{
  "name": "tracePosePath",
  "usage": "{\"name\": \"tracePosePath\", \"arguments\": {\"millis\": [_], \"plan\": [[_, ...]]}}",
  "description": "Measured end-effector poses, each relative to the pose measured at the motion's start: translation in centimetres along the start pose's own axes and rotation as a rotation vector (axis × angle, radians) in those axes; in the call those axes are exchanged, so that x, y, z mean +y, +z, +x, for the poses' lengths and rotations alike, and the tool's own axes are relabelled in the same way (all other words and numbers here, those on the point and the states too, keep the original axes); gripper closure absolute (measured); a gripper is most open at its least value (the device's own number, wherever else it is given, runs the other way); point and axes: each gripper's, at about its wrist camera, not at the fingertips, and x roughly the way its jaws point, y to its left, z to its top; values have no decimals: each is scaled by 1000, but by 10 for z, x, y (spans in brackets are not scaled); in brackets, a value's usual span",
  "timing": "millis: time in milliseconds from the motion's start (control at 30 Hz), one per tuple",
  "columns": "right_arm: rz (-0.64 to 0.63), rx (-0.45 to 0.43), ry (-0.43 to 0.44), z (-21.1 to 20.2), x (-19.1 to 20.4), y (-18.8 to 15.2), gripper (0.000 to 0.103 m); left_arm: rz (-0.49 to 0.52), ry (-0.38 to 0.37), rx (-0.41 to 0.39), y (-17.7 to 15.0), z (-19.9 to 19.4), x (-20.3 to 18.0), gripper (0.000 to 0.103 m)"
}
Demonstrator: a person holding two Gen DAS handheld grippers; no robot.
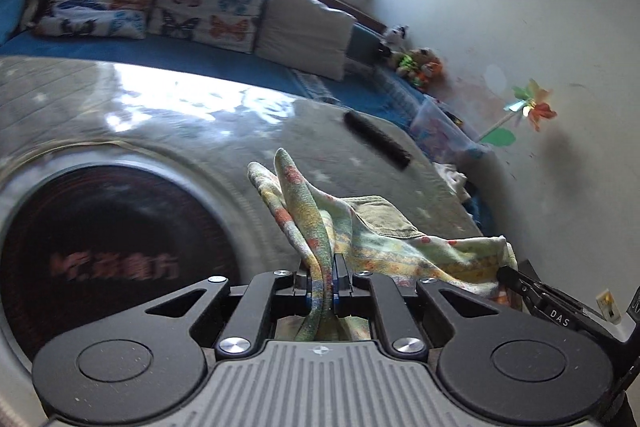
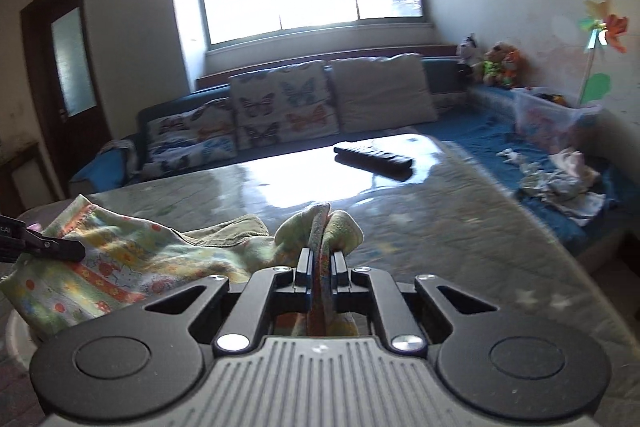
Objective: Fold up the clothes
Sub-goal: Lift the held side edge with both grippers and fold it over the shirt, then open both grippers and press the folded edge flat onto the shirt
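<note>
A small patterned garment, pale green and yellow with red and orange prints, is stretched between both grippers above a glossy table. My left gripper is shut on one bunched edge of it, and the cloth pokes up past the fingers. In the right wrist view my right gripper is shut on the other bunched edge of the garment. An olive-green piece shows in the garment's middle. Each gripper's tip appears in the other's view: the right gripper at the right edge, the left gripper at the left edge.
A black remote control lies far out on the glossy table. A dark round mat with lettering sits at the left. Behind are a blue sofa with butterfly cushions, crumpled clothes, a plastic box, soft toys and a pinwheel.
</note>
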Motion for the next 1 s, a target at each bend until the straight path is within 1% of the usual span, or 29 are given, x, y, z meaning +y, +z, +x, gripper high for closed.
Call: {"name": "tracePosePath", "arguments": {"millis": [100,267,433,500,600,667,700,733,833,900,1000], "plan": [[9,-10,-53,-3,-21,3,96,32,-19,21,4,20,-22,94],[21,-12,-117,-5,-47,5,96,83,-20,63,0,53,-47,94],[43,1,-156,-2,-64,-2,96,116,-14,112,-9,74,-57,93],[53,23,-172,2,-69,-8,96,130,-3,134,-14,79,-58,93],[60,58,-196,10,-74,-19,96,158,36,158,-22,85,-59,88],[67,77,-207,14,-76,-23,94,165,62,150,-22,84,-56,83],[72,85,-211,16,-77,-25,93,168,76,147,-23,83,-55,77],[74,92,-218,17,-78,-26,90,171,89,143,-23,83,-53,73],[60,94,-264,16,-78,-28,86,180,128,131,-23,80,-49,61],[59,84,-272,13,-77,-26,86,180,144,114,-20,78,-46,61],[52,81,-243,15,-74,-22,86,172,142,98,-16,76,-45,63]]}}
